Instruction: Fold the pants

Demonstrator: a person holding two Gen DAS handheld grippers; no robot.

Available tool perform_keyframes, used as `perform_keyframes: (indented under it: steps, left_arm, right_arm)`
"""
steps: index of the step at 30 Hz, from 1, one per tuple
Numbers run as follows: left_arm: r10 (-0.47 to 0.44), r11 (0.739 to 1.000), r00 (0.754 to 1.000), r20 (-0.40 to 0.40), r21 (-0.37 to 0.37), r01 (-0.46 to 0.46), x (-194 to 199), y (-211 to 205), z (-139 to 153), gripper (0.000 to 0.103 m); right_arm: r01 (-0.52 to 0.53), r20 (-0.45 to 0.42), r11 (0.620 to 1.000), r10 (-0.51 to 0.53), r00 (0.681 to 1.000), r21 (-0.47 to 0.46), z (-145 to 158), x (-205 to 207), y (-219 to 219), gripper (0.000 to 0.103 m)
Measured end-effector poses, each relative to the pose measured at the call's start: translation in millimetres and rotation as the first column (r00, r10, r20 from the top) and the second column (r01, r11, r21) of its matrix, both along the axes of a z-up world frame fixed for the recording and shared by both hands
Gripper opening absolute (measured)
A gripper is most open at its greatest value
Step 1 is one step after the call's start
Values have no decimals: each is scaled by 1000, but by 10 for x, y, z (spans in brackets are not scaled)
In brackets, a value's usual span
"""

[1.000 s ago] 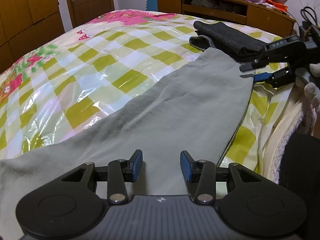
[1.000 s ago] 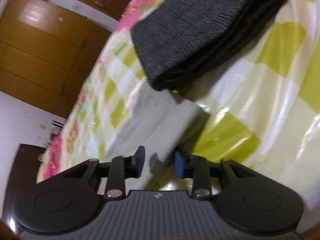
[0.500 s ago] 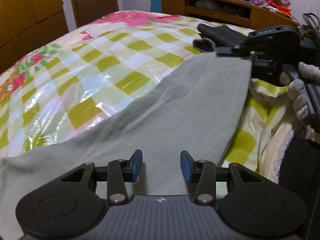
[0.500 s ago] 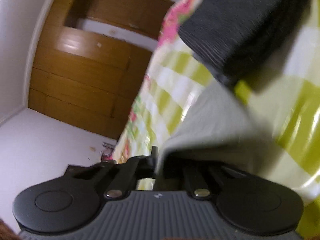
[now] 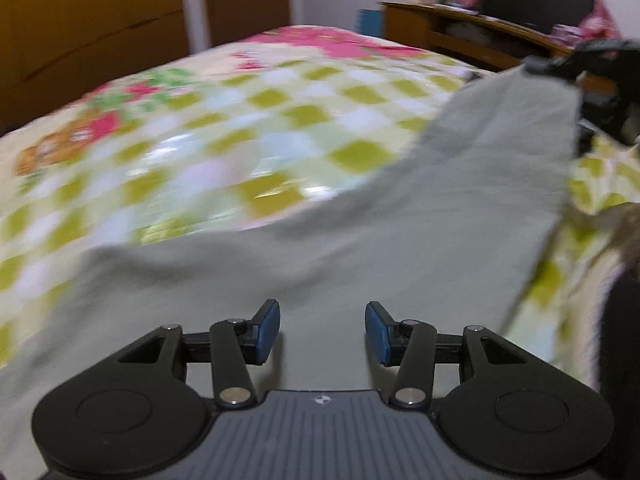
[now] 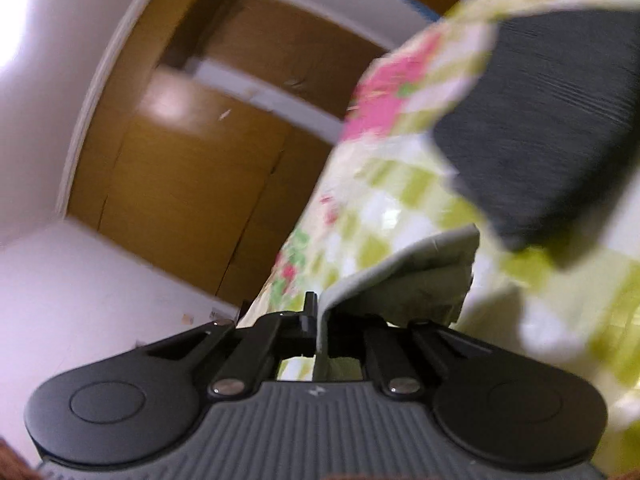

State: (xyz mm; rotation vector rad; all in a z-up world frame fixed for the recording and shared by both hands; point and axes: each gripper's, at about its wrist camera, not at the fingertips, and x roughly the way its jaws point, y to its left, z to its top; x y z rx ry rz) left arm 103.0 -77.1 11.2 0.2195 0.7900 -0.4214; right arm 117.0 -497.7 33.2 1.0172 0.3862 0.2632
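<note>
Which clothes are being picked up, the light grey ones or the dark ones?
The light grey pants. The right gripper is shut on their end and it hangs above the bed. The dark folded clothes lie flat, untouched.

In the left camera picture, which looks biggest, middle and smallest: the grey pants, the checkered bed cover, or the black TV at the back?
1. Checkered bed cover and grey pants: each fills a big share; too close to rank, since the pants are nearer the camera.
2. Black TV: smallest, but far away.

Matt grey cloth pants (image 5: 460, 216) on glossy plastic-looking bed cover (image 5: 248, 128)
</note>
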Motion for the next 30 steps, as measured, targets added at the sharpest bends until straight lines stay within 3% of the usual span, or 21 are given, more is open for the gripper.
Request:
perform_keyframes:
  steps: [5, 7, 10, 11, 14, 15, 18, 21, 25, 30]
  left_arm:
    - [194, 978, 981, 18, 76, -195, -111, 899, 25, 60]
    - [268, 959, 963, 31, 89, -270, -204, 1254, 21, 60]
    - [365, 926, 930, 37, 85, -367, -375, 1695, -2, 60]
    - [398, 914, 917, 33, 69, -399, -442, 1837, -9, 60]
    - [473, 881, 881, 2, 18, -473, -630, 2163, -89, 61]
    - [485, 875, 875, -5, 11, -485, -673, 2221, -124, 61]
    - [509, 860, 861, -16, -22, -509, -819, 2363, -214, 64]
    - [515, 853, 857, -27, -78, -516, -909, 2459, -244, 64]
    - [512, 850, 859, -27, -128, -511, -928, 2523, -265, 65]
    - [515, 841, 857, -27, -180, -511, -965, 2588, -281, 65]
  right_arm:
    - [-168, 64, 964, 185, 981, -204, 484, 230, 874, 5]
    - [-248, 66, 921, 279, 958, -300, 621, 330, 1349, 5]
    - [-400, 34, 829, 447, 894, -392, 675, 456, 2136, 5]
    - [-442, 15, 780, 500, 866, -443, 674, 472, 2428, 5]
    - [-559, -63, 571, 663, 746, -601, 526, 352, 3382, 5]
    - [-592, -95, 489, 715, 693, -641, 423, 208, 3688, 5]
    - [-646, -180, 295, 806, 564, -704, 125, -145, 4348, 5]
    - [-636, -258, 142, 831, 493, -758, -115, -343, 4740, 5]
    - [-660, -323, 107, 807, 495, -743, -224, -244, 4872, 9]
    - [-677, -329, 160, 780, 533, -718, -150, -115, 4889, 15]
